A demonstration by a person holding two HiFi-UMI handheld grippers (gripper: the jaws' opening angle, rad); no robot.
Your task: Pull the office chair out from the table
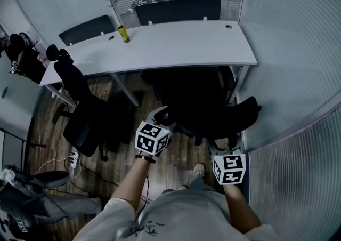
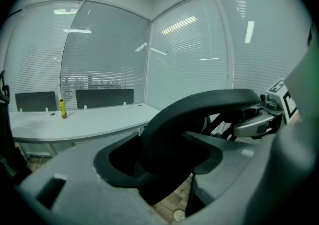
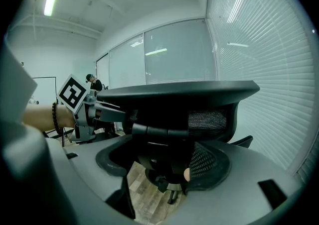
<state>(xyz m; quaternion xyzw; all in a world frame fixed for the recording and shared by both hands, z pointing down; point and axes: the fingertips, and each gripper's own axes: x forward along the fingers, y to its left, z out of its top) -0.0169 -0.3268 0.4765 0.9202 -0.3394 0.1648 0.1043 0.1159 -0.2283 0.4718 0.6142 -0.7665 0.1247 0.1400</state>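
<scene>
A black office chair point(image 1: 205, 104) stands with its seat under the right end of the white table point(image 1: 176, 48), its backrest toward me. My left gripper point(image 1: 160, 114) is at the left end of the backrest's top. In the left gripper view the curved black rim point(image 2: 199, 107) runs between the wide-set jaws of the left gripper point(image 2: 164, 167), which is closed on it. My right gripper point(image 1: 218, 148) is at the right end. Here the right gripper point(image 3: 164, 169) is closed on the mesh backrest point(image 3: 189, 97).
A yellow bottle point(image 1: 123, 33) stands on the table. A second black chair point(image 1: 80, 109) sits at the left. Two dark chair backs point(image 1: 178, 9) rise behind the table. Glass walls with blinds close the right side. A power strip point(image 1: 73, 158) and cables lie on the wood floor.
</scene>
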